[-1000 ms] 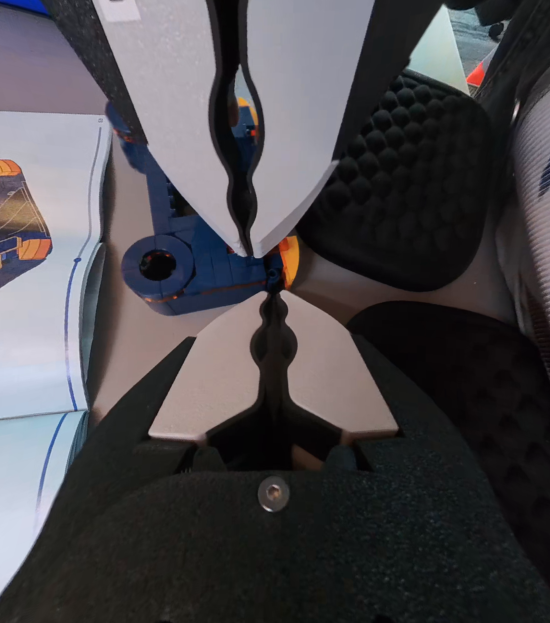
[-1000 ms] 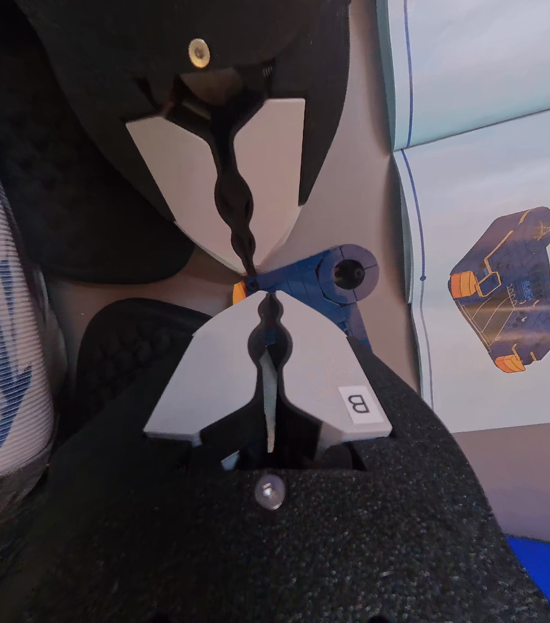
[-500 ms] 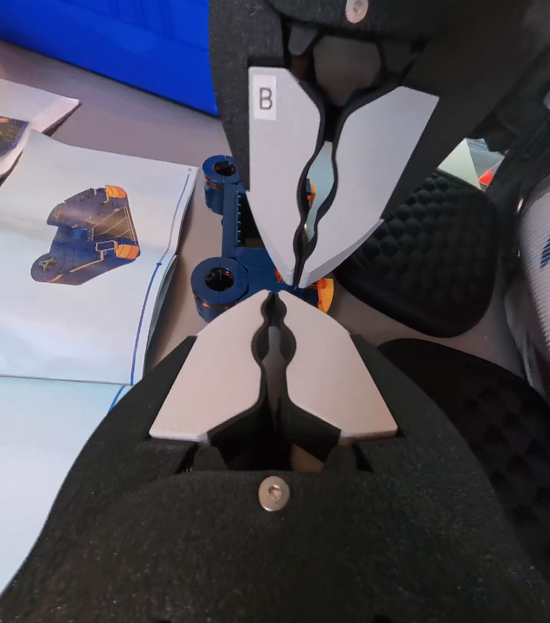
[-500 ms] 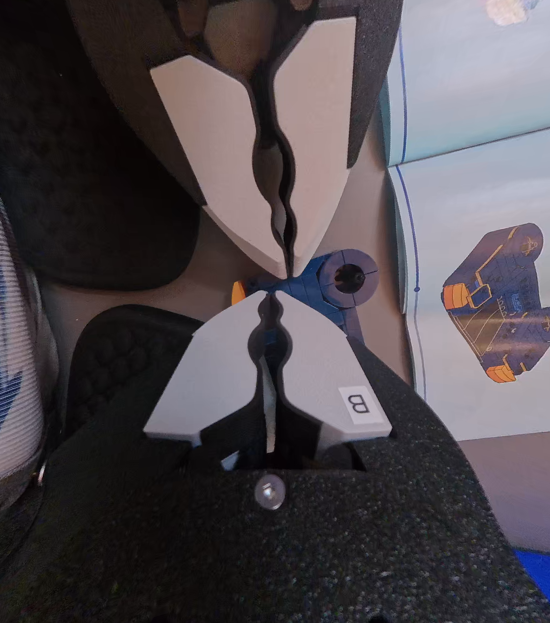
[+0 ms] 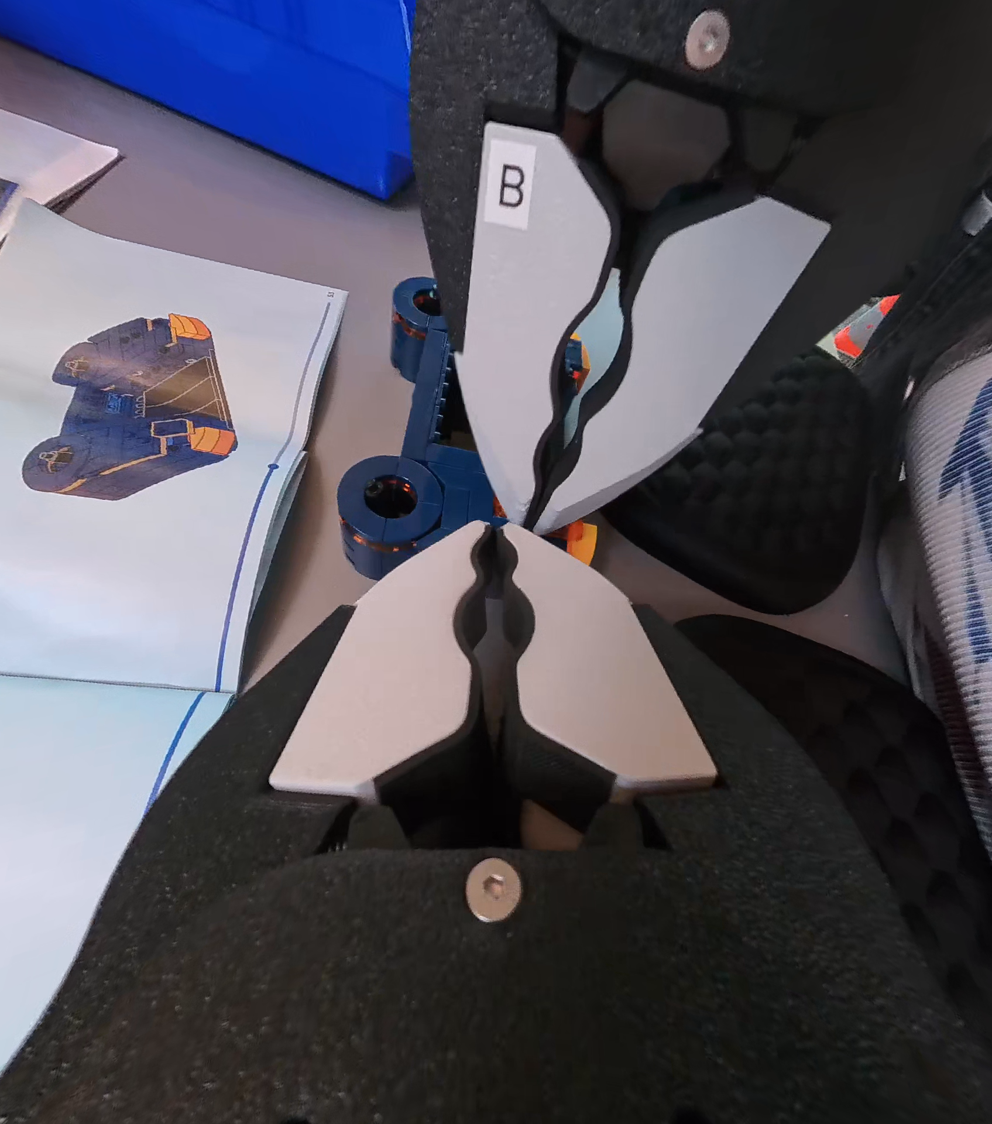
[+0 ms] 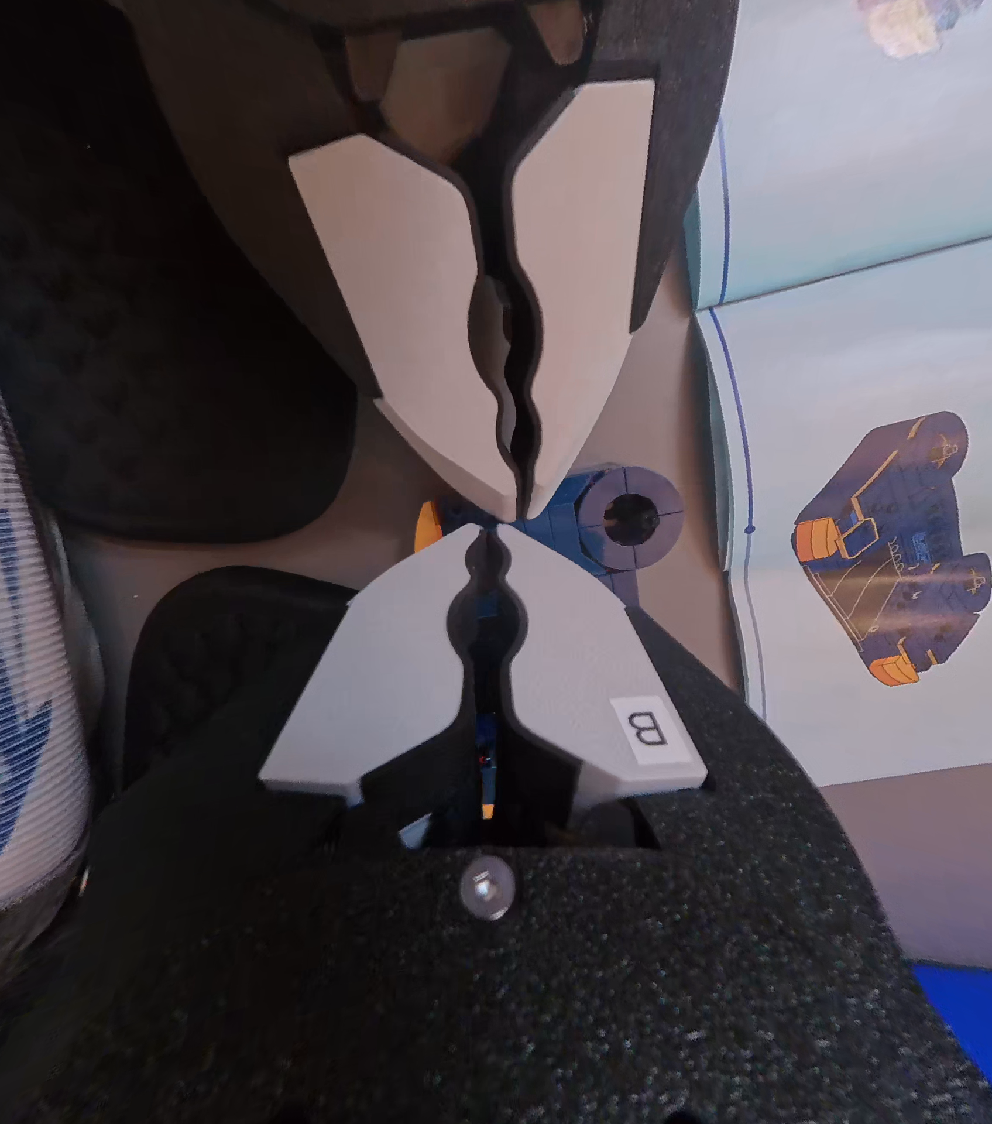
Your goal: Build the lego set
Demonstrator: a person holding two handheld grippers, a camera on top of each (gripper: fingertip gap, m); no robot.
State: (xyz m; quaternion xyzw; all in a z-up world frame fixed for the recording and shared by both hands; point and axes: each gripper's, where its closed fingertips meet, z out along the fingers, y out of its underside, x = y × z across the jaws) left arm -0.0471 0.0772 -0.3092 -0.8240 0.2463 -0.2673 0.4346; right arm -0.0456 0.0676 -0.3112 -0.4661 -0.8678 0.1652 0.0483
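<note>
Lego model [image 5: 420, 480], dark blue with orange bits, is sitting on the grey table [image 5: 226, 182], just right of the open instruction booklet [image 5: 116, 547] and left of a black bumpy pad [image 5: 755, 486]. One round blue ring end of it is facing up near the booklet edge; in the right wrist view the same ring [image 6: 633, 517] is showing beside the booklet page [image 6: 876, 547] with a printed picture of the build.

Left gripper [image 5: 496, 532] is reaching in from below, fingers pressed together at the tips, tips right at the near edge of the model. Right gripper [image 5: 533, 517] is coming in from the top, opposite, fingers also meeting at the tips, nearly touching the left one's tips over the model. Cannot tell whether either is pinching a small piece; the contact spot is hidden. In the right wrist view, right gripper [image 6: 490, 532] and left gripper [image 6: 520, 508] are meeting tip to tip the same way.

Blue bin [image 5: 238, 79] is standing at the far side of the table. A patterned white-and-blue sleeve [image 5: 980, 547] is showing at the right edge.
</note>
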